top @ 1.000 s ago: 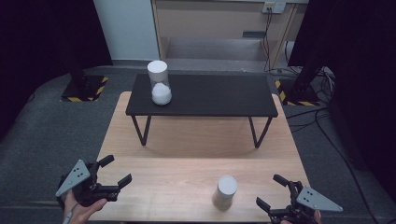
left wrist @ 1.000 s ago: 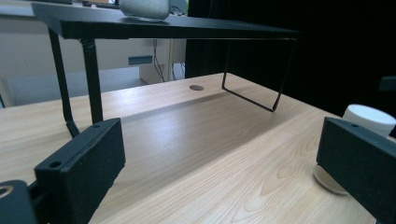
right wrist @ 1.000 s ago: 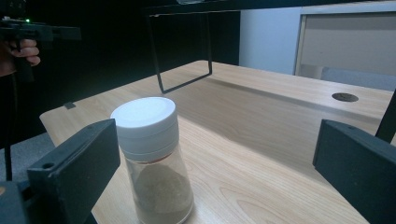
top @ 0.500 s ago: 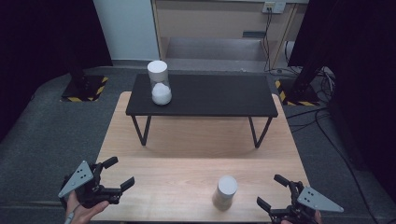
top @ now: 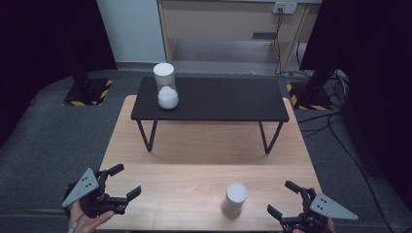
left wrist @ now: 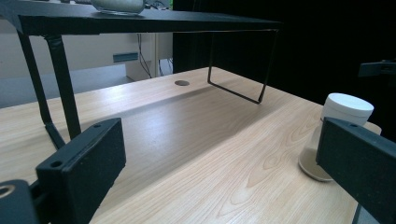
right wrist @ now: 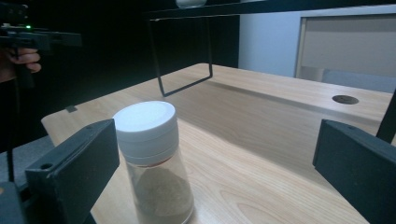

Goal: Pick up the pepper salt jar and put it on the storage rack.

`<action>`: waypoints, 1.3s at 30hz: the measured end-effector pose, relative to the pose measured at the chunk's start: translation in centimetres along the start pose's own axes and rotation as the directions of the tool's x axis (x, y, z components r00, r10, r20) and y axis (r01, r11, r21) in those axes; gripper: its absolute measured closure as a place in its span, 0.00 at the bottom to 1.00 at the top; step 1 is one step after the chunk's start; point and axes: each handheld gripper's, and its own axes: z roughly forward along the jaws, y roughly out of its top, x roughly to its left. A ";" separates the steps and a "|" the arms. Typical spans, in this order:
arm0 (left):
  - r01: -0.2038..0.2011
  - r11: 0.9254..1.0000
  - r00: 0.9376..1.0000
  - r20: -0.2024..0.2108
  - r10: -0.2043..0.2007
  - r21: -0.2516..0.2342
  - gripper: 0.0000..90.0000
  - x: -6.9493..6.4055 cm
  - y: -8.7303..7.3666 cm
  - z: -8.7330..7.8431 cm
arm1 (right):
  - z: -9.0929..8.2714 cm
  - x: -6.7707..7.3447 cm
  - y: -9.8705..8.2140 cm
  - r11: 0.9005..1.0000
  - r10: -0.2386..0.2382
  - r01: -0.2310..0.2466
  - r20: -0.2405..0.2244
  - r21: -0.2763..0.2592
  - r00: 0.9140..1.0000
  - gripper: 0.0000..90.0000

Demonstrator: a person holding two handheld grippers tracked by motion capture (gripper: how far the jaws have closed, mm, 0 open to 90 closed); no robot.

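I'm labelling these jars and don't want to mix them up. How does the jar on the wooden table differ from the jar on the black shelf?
The white-lidded clear jar of brownish powder stands on the light wooden table, near the person; the white-lidded clear jar of white powder stands on the black metal shelf, farther away. The first lies between the two tools; the second sits at the shelf's left end. Both are upright, capped cylinders.

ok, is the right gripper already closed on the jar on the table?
No: in the right gripper view the fingers stand wide apart, and the jar sits free between them, touching neither.
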 end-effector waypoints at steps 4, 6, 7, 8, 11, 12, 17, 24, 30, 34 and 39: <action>-0.004 1.000 1.000 -0.004 0.004 0.003 0.00 0.0 0.0 0.0 | -0.4 -0.5 0.4 1.000 -0.009 0.009 -0.018 -0.013 1.000 0.01; 0.000 1.000 1.000 -0.005 0.000 -0.001 0.00 0.0 -0.1 -0.1 | -0.6 -0.7 0.7 1.000 -0.010 0.009 -0.026 -0.015 1.000 0.01; 0.001 1.000 1.000 -0.006 -0.001 0.000 0.00 0.0 -0.1 -0.1 | -0.7 -0.9 0.9 1.000 -0.010 0.010 -0.032 -0.015 0.999 0.01; -0.002 1.000 1.000 -0.009 0.002 0.002 0.00 0.0 -0.1 -0.1 | -0.8 -1.1 1.3 1.000 -0.014 0.014 -0.039 -0.011 0.999 0.01; 0.002 1.000 1.000 -0.010 -0.002 0.000 0.00 0.0 -0.1 -0.1 | -1.2 -1.4 1.9 1.000 -0.012 0.011 -0.039 -0.006 0.999 0.02; 0.000 1.000 1.000 -0.010 0.000 0.002 0.00 0.0 -0.1 -0.1 | -1.3 -1.6 2.2 1.000 -0.012 0.012 -0.048 0.000 0.999 0.02; -0.004 1.000 1.000 -0.010 0.004 0.003 0.00 -0.1 -0.1 -0.1 | -1.9 -2.1 4.1 0.999 -0.024 0.026 -0.072 0.024 0.997 0.02; 0.000 1.000 1.000 -0.010 0.000 0.005 0.01 -0.1 -0.1 -0.1 | -2.9 -2.6 7.3 0.998 -0.053 0.055 -0.074 0.031 0.996 0.01; -0.002 1.000 1.000 -0.006 0.002 0.009 0.01 -0.1 -0.1 0.1 | -3.6 -3.2 9.3 0.997 -0.058 0.062 -0.092 0.041 0.994 0.01; 0.003 1.000 1.000 -0.004 -0.003 0.006 0.01 -0.1 -0.1 0.0 | -3.7 -3.5 10.5 0.996 -0.063 0.069 -0.108 0.056 0.992 0.01; 0.006 1.000 1.000 -0.003 -0.006 0.006 0.01 -0.1 -0.1 0.1 | -3.7 -3.6 12.0 0.994 -0.078 0.088 -0.121 0.071 0.989 0.01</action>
